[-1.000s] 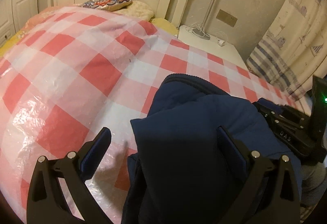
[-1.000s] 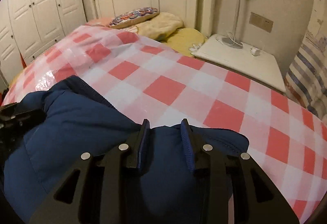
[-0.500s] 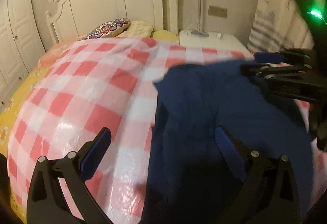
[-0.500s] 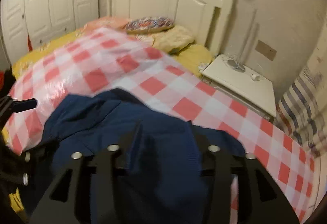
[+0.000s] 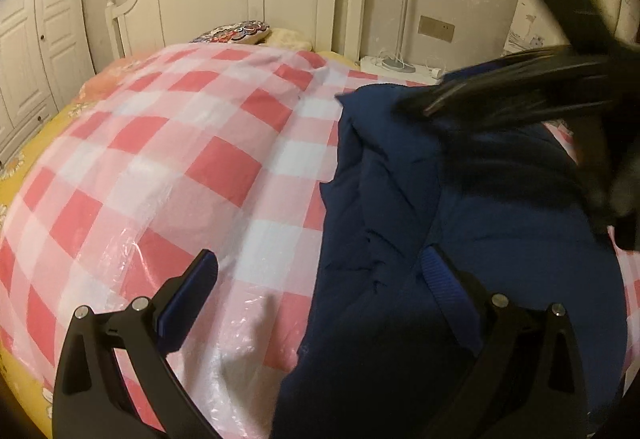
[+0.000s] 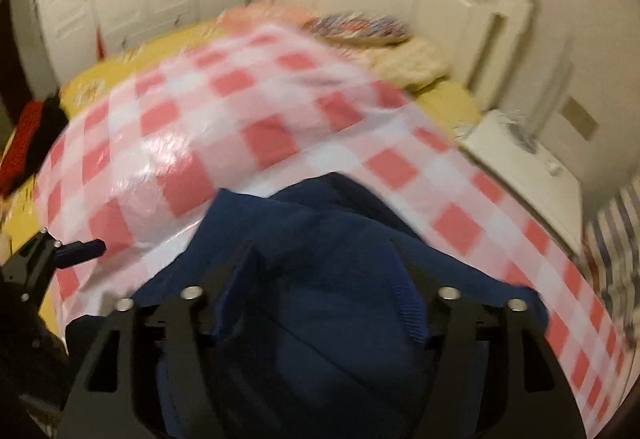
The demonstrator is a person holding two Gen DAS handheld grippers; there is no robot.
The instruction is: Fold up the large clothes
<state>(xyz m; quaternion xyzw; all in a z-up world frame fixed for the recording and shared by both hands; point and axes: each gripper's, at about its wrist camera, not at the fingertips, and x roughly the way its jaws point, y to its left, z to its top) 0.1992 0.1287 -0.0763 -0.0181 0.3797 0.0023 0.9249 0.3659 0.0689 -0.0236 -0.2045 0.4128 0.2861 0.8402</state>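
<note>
checked bedspread (image 5: 168, 167) | navy garment (image 5: 420, 223) beneath both | left hand-held gripper (image 5: 320, 279) spread | right hand-held gripper (image 6: 320, 303) apparently spread, blurred

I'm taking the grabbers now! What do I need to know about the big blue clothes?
Left gripper: open, holding nothing, at the left edge of the navy garment.
Right gripper: jaws apart over the garment; the view is blurred.
The garment lies bunched on the pink checked cover.
Done: no neat fold visible.
Left: flatten it, then fold.
</note>
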